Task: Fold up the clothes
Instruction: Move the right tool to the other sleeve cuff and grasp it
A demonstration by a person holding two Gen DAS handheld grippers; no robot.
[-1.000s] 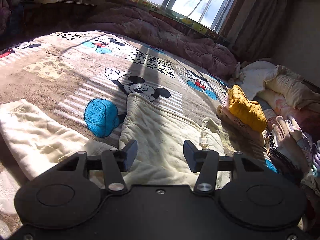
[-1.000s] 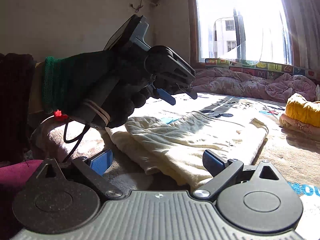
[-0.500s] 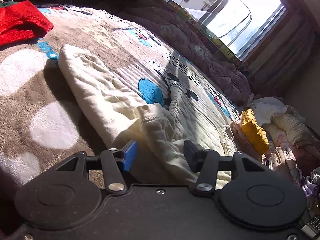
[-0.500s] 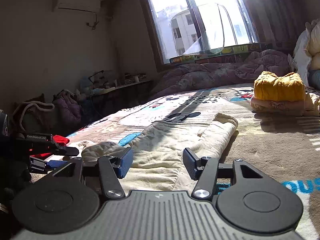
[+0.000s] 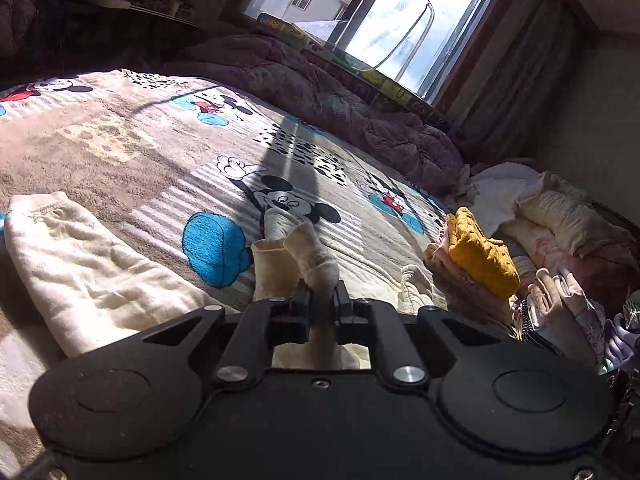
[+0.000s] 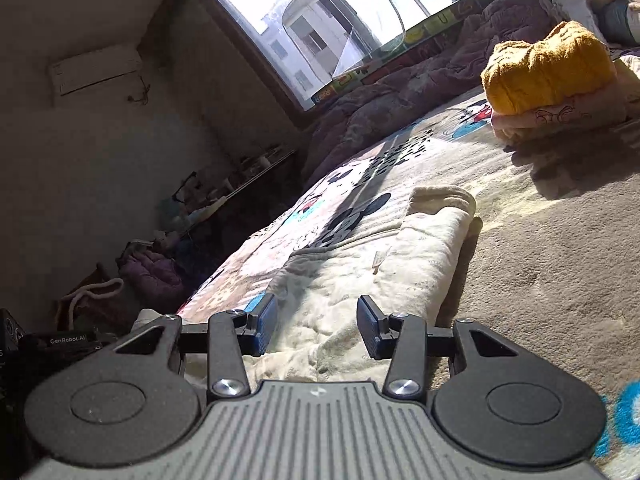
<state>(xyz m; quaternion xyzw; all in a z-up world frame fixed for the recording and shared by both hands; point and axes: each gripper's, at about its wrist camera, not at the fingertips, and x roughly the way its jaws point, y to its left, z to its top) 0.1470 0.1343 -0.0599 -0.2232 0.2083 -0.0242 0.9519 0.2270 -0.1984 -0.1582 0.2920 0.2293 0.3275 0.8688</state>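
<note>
A cream fleece garment lies spread on the cartoon-mouse blanket. My left gripper is shut on a bunched fold of it, which stands up between the pads. In the right wrist view the same garment runs away from me with its far end rolled over. My right gripper is tilted and hovers low over the garment's near part, jaws partly apart, blue pads not pressing the cloth. The left gripper's body shows at the left edge.
A folded mustard-yellow sweater sits on a pink folded piece at the right. More loose clothes are piled beyond it. A purple quilt lies under the window, and a cluttered shelf lines the far wall.
The left gripper's jaws went from apart to shut on a fold of the cream garment. The right gripper narrowed its jaws, rolled sideways and slid along the garment.
</note>
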